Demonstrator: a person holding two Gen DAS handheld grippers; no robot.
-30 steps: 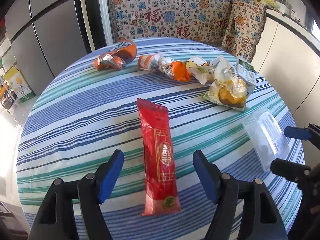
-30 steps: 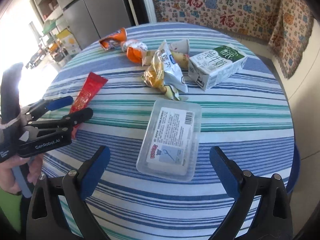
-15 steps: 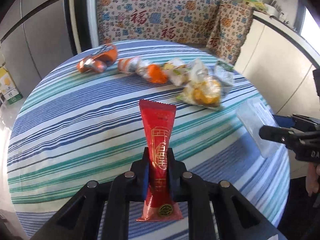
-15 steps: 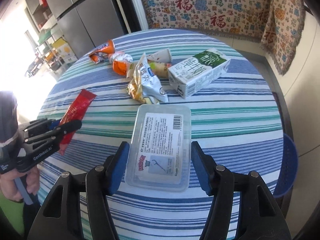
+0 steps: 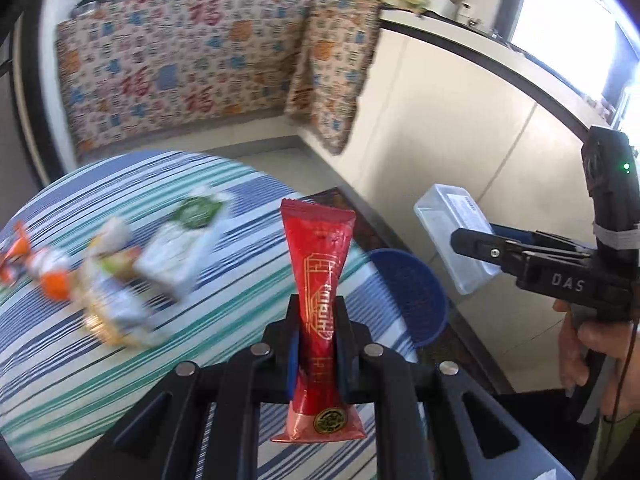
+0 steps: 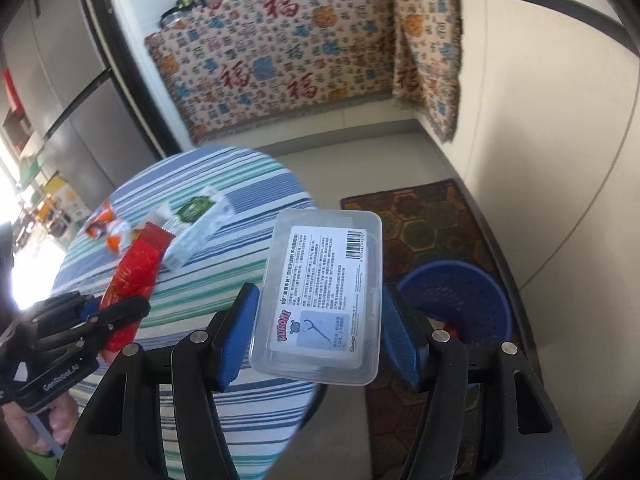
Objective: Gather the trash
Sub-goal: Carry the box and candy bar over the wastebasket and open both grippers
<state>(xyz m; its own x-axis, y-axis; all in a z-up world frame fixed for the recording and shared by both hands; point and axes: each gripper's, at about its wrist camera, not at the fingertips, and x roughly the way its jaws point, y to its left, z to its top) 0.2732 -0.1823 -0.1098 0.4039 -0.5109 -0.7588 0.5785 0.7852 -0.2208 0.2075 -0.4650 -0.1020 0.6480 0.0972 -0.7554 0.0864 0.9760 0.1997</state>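
I had left gripper clenched on red sachet, lifted off striped table. Right gripper grasped clear plastic box, raised, blue bin at 3 o'clock below it. Milk carton remained on table at 10 o'clock.

The right gripper's black body reads "DAS" in pale letters in the left wrist view. The left gripper's body reads "GenRobot.AI" in white in the right wrist view.

The clear plastic box carries a white label with "KUROMI" in pink at its lower left corner, a barcode at its upper right corner with digits too small to read, and blocks of small print that cannot be made out.

The red wrapper bears gold lettering inside a gold frame, too stylised to read.

The patterned cloth over the cabinet shows the red character "福" repeated many times.
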